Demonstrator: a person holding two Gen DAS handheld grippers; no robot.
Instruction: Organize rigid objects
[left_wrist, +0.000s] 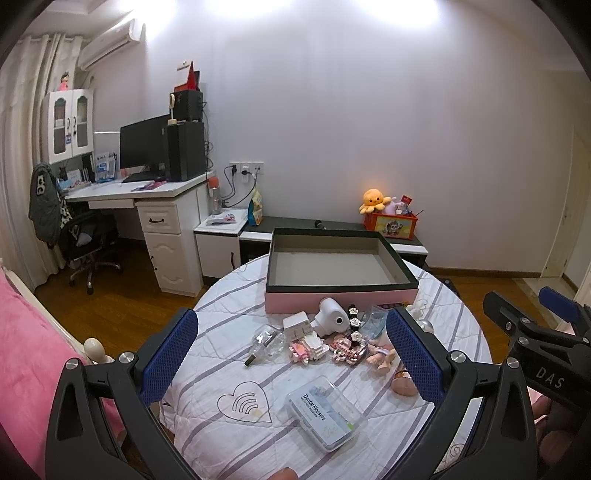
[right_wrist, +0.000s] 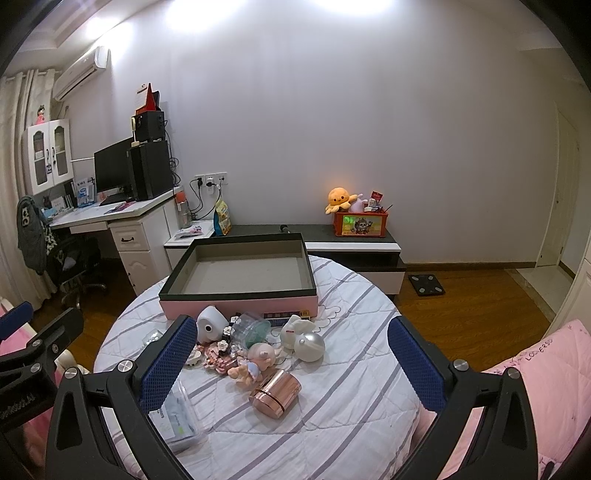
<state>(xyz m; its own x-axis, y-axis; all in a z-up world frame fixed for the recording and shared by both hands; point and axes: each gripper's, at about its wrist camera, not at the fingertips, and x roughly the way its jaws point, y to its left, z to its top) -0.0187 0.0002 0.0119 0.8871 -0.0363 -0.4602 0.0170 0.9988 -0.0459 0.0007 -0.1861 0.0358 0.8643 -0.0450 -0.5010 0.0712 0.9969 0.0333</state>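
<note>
Left tongs (left_wrist: 291, 354) wide, empty, above the round quilted worktop (left_wrist: 229, 439). Right tongs (right_wrist: 293, 363) likewise wide, empty. Dental flosser case (left_wrist: 325, 415) near; toy clutter (left_wrist: 332, 339) mid-worktop; open pink box (left_wrist: 341, 269) at far edge.

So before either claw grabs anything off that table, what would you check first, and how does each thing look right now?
1. Left gripper open and holding nothing: ok.
2. Right gripper open and holding nothing: ok.
3. Box open, with room inside: ok.
4. Toys outside the box, within view: ok; floss case and copper jar lie nearest.
5. Silver ball steady: cannot tell; it is round and may roll.
6. Toys clear enough to grip one alone: not ok; the middle pile is crowded.
</note>
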